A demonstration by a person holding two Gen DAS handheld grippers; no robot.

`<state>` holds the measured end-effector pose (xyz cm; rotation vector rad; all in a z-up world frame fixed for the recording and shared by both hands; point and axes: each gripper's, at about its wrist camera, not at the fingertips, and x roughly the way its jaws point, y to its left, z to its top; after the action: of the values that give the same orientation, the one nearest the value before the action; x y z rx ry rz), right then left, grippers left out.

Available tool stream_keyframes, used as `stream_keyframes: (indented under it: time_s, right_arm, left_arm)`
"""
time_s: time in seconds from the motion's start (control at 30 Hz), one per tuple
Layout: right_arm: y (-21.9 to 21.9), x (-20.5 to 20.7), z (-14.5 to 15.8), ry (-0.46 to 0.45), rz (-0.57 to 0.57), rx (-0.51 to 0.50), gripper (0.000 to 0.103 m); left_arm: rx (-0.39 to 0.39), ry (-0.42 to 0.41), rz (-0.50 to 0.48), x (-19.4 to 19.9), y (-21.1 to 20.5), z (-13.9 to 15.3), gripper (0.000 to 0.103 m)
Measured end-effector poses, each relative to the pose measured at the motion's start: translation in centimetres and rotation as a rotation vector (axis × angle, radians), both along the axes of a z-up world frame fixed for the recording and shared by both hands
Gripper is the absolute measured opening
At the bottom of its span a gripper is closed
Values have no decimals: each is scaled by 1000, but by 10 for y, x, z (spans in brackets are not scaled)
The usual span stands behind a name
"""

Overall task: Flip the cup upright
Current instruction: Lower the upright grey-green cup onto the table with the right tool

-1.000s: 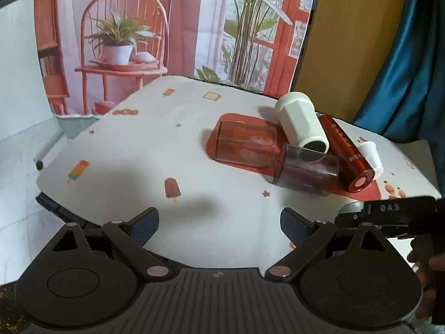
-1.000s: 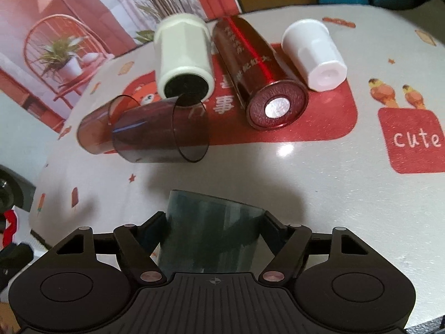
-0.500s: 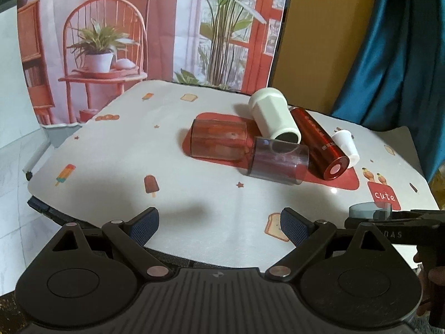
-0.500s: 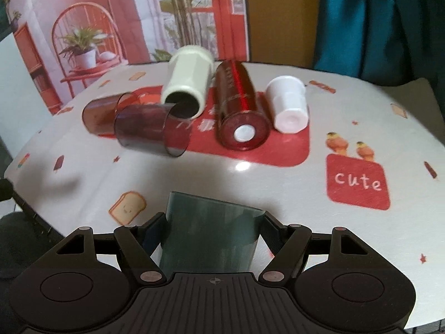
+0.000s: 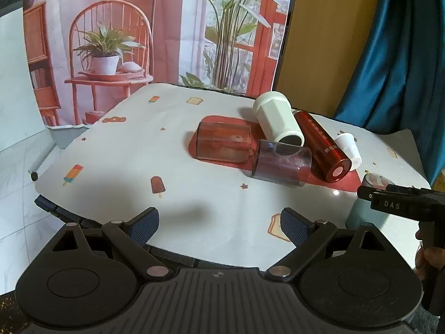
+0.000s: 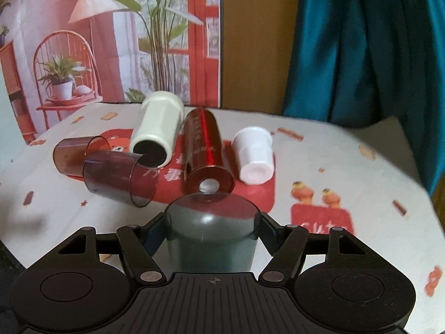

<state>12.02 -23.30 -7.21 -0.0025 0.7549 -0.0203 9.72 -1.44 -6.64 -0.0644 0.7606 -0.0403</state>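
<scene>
My right gripper (image 6: pixel 212 236) is shut on a translucent grey-green cup (image 6: pixel 211 239), which stands upright with its rim up, at the table's near right. The same cup (image 5: pixel 370 208) shows in the left wrist view between the right gripper's fingers (image 5: pixel 389 200). My left gripper (image 5: pixel 219 224) is open and empty above the table's front edge. On the table lie a brown clear cup (image 5: pixel 222 144), a purple clear cup (image 5: pixel 281 165), a cream cup (image 5: pixel 278 119), a red metallic cup (image 5: pixel 322 147) and a small white cup (image 5: pixel 349 150), all on their sides.
The table has a white patterned cloth (image 5: pixel 133 144) with a red mat (image 6: pixel 258 194) under the lying cups. A printed backdrop (image 5: pixel 155 36) and a blue curtain (image 6: pixel 361 50) stand behind. The table's front edge (image 5: pixel 91 220) is just below my left gripper.
My right gripper has turned the grey-green cup from tilted to upright and lowered it to the table. My left gripper has pulled back a little from the cups.
</scene>
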Motion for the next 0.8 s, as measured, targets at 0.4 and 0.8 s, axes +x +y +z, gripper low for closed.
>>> stream_keyframes:
  time_s: [0.4, 0.8]
  right_arm:
    - [8, 0, -2, 16, 23, 41, 65]
    - [12, -4, 2, 42, 26, 83, 80]
  left_arm:
    - [-2, 9, -6, 0, 2, -2, 96]
    - [-13, 12, -13, -2, 3, -2, 95]
